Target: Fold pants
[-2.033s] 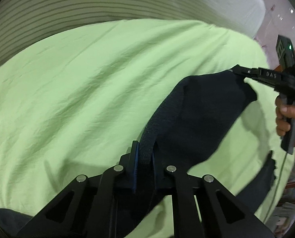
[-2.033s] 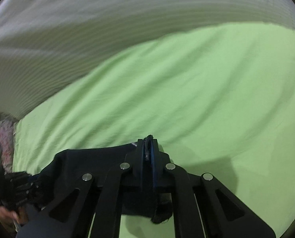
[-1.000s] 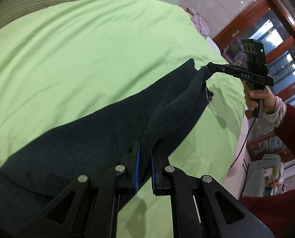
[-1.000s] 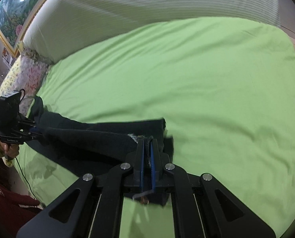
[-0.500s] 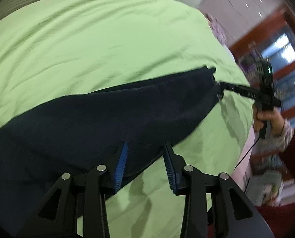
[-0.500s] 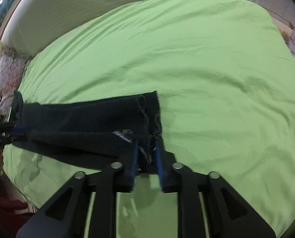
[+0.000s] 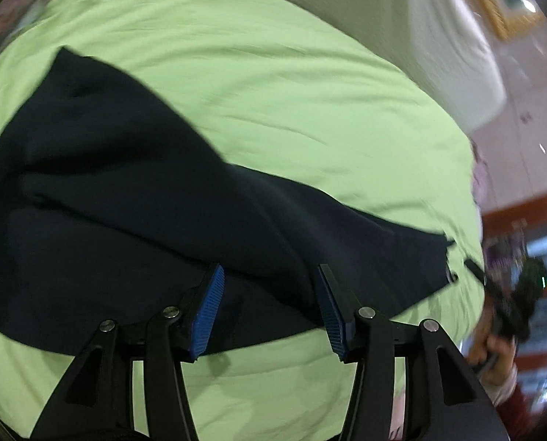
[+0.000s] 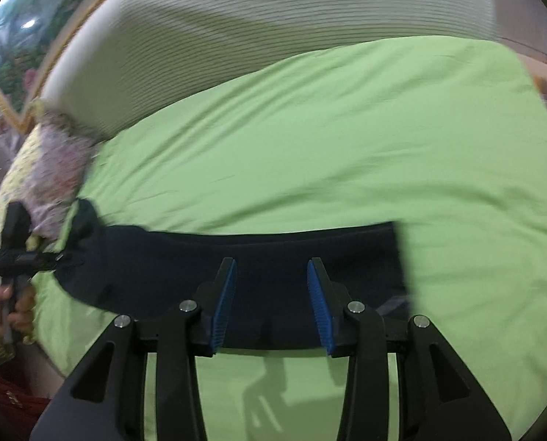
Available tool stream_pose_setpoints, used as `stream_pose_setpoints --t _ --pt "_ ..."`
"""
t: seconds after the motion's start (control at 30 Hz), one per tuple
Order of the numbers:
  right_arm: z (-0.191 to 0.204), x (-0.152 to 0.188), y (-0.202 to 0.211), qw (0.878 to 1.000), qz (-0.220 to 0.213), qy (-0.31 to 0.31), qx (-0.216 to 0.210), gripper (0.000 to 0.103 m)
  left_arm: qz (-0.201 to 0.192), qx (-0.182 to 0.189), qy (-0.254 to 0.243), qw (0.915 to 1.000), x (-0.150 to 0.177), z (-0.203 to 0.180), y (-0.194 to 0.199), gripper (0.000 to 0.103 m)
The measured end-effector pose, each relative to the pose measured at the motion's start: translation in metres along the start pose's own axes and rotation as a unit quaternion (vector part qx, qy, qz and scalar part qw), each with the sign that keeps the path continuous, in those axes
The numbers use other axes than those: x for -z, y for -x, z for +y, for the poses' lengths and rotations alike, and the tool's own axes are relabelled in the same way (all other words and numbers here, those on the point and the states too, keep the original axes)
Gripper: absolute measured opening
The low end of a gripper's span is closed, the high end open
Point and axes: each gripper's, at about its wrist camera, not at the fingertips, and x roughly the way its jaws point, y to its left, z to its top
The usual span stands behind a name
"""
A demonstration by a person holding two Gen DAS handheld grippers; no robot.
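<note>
The dark pants (image 7: 133, 198) lie flat on the green sheet (image 7: 273, 84). Left gripper (image 7: 269, 305) and right gripper (image 8: 270, 296) gape wide, holding nothing.

My left gripper (image 7: 269, 275): black two-finger tool with blue ribbed pads, lower centre, jaws spread wide, nothing between them.
Pants (image 7: 133, 198): dark navy soft fabric, I see them lying flat from upper left to right of frame.
Bed sheet (image 7: 273, 84): light green, wrinkled, beneath the pants.
Right gripper (image 7: 512, 294): black, blurred, at right edge near the pants' end; I can't judge its jaws.
</note>
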Motion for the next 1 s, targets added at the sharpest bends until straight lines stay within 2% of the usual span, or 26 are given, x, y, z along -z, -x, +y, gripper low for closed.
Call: stream_pose_setpoints --t 0.1,0.23,0.37,0.5,0.6,0.7,0.73,0.8,0.9,0.93,0.97,1.0 --pt "0.035 0.008 -0.019 0.998 0.023 0.010 -0.054 0.041 -0.005 -0.027 0.027 0.9993 -0.015 0.008 0.005 0.058" --pt "0.083 0.026 -0.046 0.992 0.055 0.031 -0.111 0.041 -0.004 -0.072 0.074 0.9947 -0.042 0.013 0.005 0.060" --pt "0.125 0.044 -0.066 0.983 0.082 0.048 -0.155 0.041 0.005 -0.128 0.111 0.9856 -0.066 0.023 -0.004 0.060" --pt "0.173 0.048 -0.083 0.973 0.093 0.086 -0.192 0.041 0.014 -0.175 0.137 0.9750 -0.089 0.035 -0.014 0.060" --pt "0.206 0.044 -0.100 0.966 0.101 0.125 -0.202 0.041 0.022 -0.191 0.156 0.9687 -0.099 0.046 -0.021 0.060" --pt "0.231 0.041 -0.123 0.964 0.112 0.169 -0.173 0.041 0.033 -0.205 0.166 0.9641 -0.108 0.060 -0.033 0.059" --pt "0.237 0.041 -0.132 0.962 0.122 0.180 -0.164 0.041 0.035 -0.202 0.167 0.9644 -0.109 0.062 -0.035 0.057" --pt "0.248 0.042 -0.150 0.959 0.132 0.209 -0.135 0.041 0.036 -0.191 0.172 0.9656 -0.108 0.069 -0.038 0.037" --pt "0.256 0.046 -0.166 0.954 0.142 0.240 -0.106 0.041 0.019 -0.161 0.172 0.9717 -0.100 0.079 -0.034 0.016" --pt "0.257 0.047 -0.169 0.952 0.146 0.246 -0.106 0.040 0.009 -0.146 0.170 0.9745 -0.096 0.083 -0.029 0.013" --pt "0.258 0.049 -0.170 0.951 0.146 0.251 -0.106 0.037 0.003 -0.134 0.171 0.9761 -0.094 0.086 -0.026 0.009" --pt "0.259 0.050 -0.169 0.949 0.144 0.259 -0.107 0.023 -0.009 -0.114 0.173 0.9782 -0.089 0.090 -0.020 0.007"
